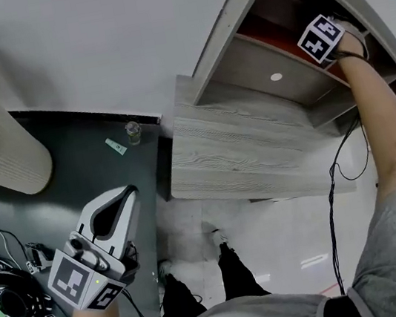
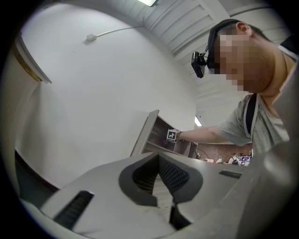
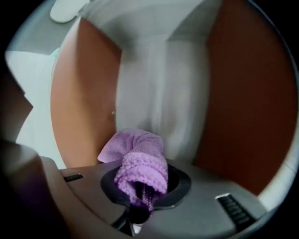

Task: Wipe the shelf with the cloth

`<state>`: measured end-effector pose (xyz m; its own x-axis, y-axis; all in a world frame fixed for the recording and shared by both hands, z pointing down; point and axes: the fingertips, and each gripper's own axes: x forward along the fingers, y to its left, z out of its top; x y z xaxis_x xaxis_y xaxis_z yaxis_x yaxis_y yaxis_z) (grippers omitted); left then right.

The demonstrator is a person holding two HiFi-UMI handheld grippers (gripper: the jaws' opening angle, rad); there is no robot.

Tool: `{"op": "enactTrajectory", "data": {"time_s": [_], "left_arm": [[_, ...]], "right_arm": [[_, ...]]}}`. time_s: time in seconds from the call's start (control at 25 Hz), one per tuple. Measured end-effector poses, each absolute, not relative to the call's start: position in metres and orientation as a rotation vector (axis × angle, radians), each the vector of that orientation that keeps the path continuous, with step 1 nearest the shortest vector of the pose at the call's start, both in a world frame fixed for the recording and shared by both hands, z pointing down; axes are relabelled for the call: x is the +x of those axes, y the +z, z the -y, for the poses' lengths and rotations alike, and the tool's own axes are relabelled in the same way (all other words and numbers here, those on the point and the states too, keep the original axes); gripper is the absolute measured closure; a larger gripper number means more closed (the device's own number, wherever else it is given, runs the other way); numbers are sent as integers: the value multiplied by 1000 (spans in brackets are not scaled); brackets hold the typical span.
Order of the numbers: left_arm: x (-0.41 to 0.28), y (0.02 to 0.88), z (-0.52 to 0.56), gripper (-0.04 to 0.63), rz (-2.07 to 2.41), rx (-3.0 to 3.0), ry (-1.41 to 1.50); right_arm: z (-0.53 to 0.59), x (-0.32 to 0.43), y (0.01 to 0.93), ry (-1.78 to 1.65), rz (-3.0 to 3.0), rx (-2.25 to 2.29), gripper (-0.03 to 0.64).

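The right gripper (image 3: 140,198) is raised into the open compartment of the grey wood-grain shelf (image 1: 254,133) at the far right, with its marker cube just inside the opening and the arm stretched up to it. Its jaws are clamped on the purple cloth (image 3: 139,161). The cloth bunches up out of the jaws and points at a pale grey panel flanked by reddish-brown panels. That panel is blurred, and I cannot tell whether the cloth touches it. The left gripper (image 1: 126,195) hangs low at the near left, well apart from the shelf. Its jaws are closed tip to tip with nothing between them, pointing towards the shelf. A black cable (image 1: 333,199) hangs down from the right arm. On the dark floor to the left, a small jar (image 1: 133,132) stands near the shelf's corner. A black and green helmet (image 1: 7,299) lies at the near left edge.
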<state>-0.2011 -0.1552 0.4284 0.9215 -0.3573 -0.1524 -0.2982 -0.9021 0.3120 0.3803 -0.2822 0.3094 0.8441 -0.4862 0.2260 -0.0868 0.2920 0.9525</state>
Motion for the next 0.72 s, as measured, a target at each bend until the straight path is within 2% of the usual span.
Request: {"op": "enactTrajectory", "data": {"time_s": [0.48,0.72], "left_arm": [[-216,422,161,571,463,2755,-336],[-198,423,156,571,456,2755,-314]], "right_arm": [[212,374,248,-614,451,1486,551],[256,378,282,-763,180,1012,552]]}}
